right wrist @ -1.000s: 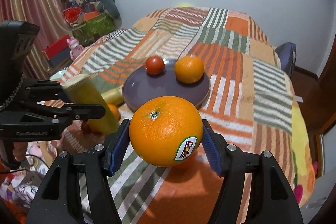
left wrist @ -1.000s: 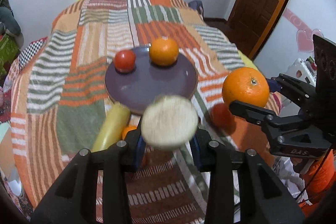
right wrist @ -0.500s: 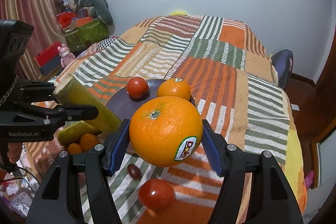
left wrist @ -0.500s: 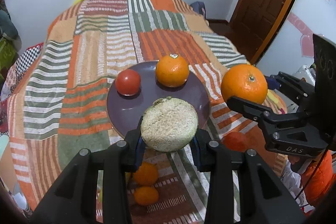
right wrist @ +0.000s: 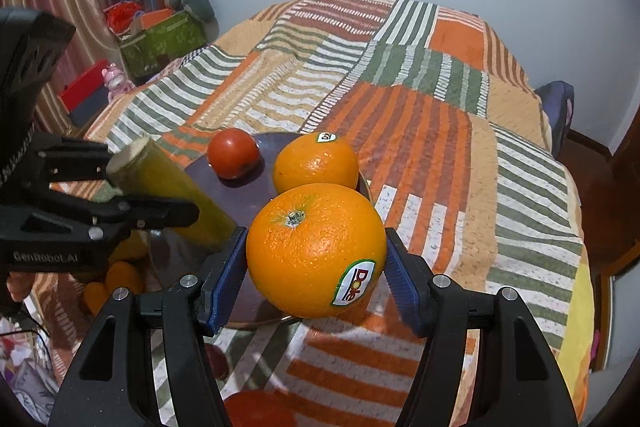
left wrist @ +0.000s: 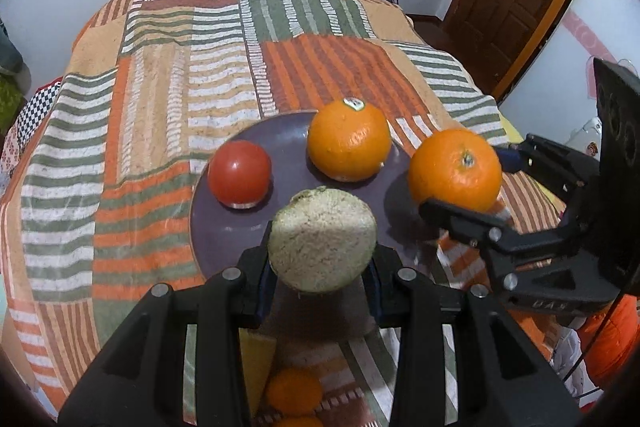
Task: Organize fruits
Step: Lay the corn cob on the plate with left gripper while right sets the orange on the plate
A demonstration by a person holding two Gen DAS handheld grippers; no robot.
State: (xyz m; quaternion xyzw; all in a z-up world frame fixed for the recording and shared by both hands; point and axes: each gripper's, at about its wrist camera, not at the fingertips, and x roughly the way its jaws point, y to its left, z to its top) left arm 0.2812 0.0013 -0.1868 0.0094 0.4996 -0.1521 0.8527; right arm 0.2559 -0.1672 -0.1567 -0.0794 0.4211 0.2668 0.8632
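The left gripper stays clamped, jaws narrow, on a yellow-green cylindrical stalk with a pale fibrous cut end. A second ago that cut end hung over the striped cloth short of the plate; now it sits above the near part of the round dark purple plate. The right gripper, jaws about half spread, keeps its blue pads pressed on a large round orange with a Dole sticker. It too has come forward and slightly down — the orange now hangs over the plate's near right rim, no longer above bare cloth.

So both carried pieces have arrived together, and I judge the step in hand to be setting them down; neither is released yet.

On the plate's far half rest a glossy red tomato and a second sticker-topped orange, near each other but apart. The free space lies in front of them, so the stalk may need laying flat there.

Behind the grippers, small orange fruits and another red fruit lie on the patchwork striped bedcover — work left to do.
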